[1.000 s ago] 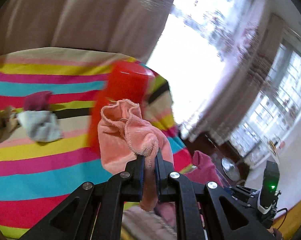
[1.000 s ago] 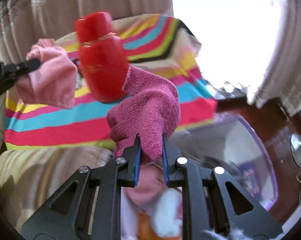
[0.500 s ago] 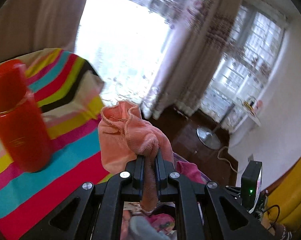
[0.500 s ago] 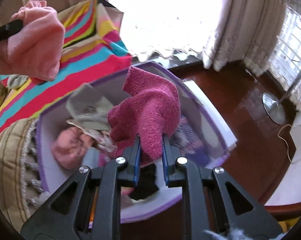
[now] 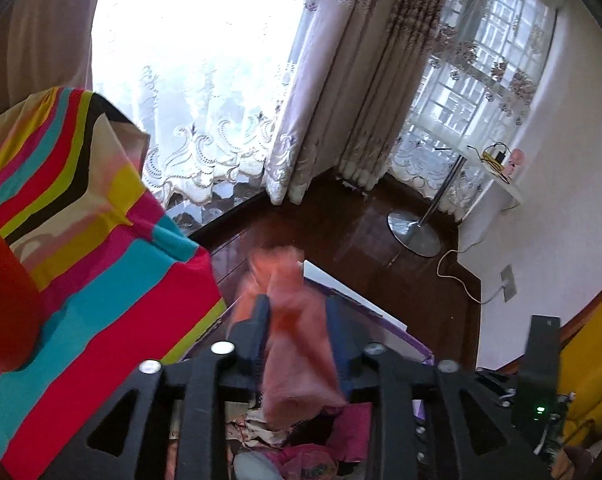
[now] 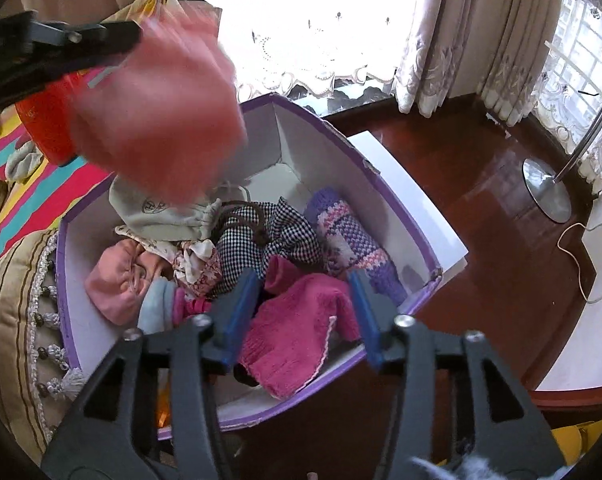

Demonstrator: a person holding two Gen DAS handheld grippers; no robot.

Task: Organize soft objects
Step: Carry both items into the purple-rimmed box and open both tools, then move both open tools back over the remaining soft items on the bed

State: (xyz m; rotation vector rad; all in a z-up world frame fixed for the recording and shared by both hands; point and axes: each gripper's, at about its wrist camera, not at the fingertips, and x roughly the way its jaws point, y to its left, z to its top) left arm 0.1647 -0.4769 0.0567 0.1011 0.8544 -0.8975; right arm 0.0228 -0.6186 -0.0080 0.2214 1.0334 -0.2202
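Both grippers apart over the purple box (image 6: 385, 196): right gripper (image 6: 305, 312) above the magenta knit (image 6: 297, 336) lying inside, left gripper (image 5: 299, 332) around a blurred pink cloth (image 5: 297, 352).

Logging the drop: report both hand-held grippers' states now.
Left hand-held gripper: open, fuzzy pink cloth falling free.
Right hand-held gripper: open, empty.

left wrist view faces the window, right wrist view looks steeply down, close, both sharing purple box (image 6: 385, 184)
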